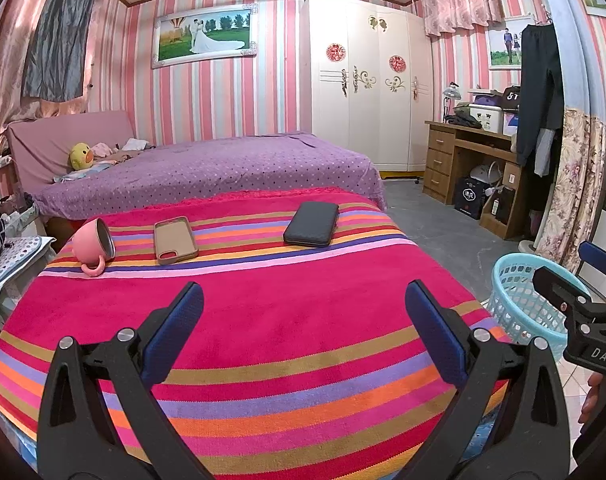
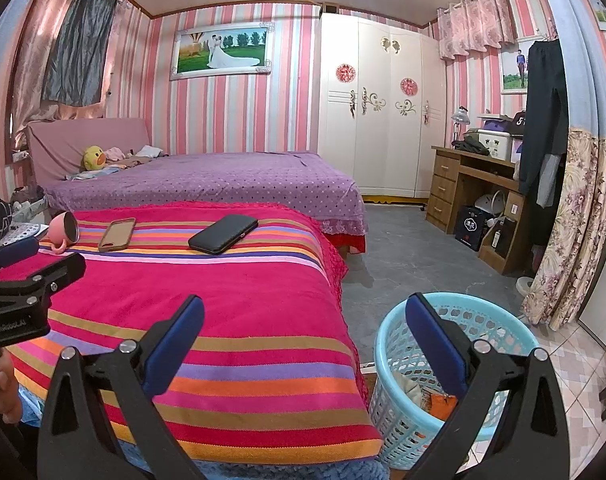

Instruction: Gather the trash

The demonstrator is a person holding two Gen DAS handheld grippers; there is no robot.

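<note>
**Inventory: striped table and basket, both grippers spread and empty**

Left gripper (image 1: 303,332): jaws spread wide, nothing between the blue pads; held over the near part of the striped cloth (image 1: 263,320). It also shows at the left edge of the right wrist view (image 2: 27,276).

Right gripper (image 2: 303,340): jaws spread wide, nothing held; positioned over the cloth's right edge, with one finger in front of the basket. Its body shows at the right edge of the left wrist view (image 1: 583,312).

Basket (image 2: 395,412): light blue, open lattice wall, standing on the floor just beside the right edge of the cloth-covered surface. Trash (image 2: 439,400) lies inside: an orange wrapper and a pale crumpled piece, partly hidden behind the right gripper's finger.

On the cloth, far end, left to right:
- Mug (image 1: 92,246): pink, tipped on its side, handle resting on the cloth, mouth facing right.
- Phone case (image 1: 176,240): tan, lying flat with its hollow side up, near the mug.
- Wallet (image 1: 311,224): black, flat, well apart from the case.

Beyond the cloth: bed (image 1: 223,168) with purple dotted cover; yellow plush (image 1: 81,156) at its head. Wardrobe (image 1: 367,88), white, against the far wall. Desk (image 1: 463,160), wooden, to the right.
</note>
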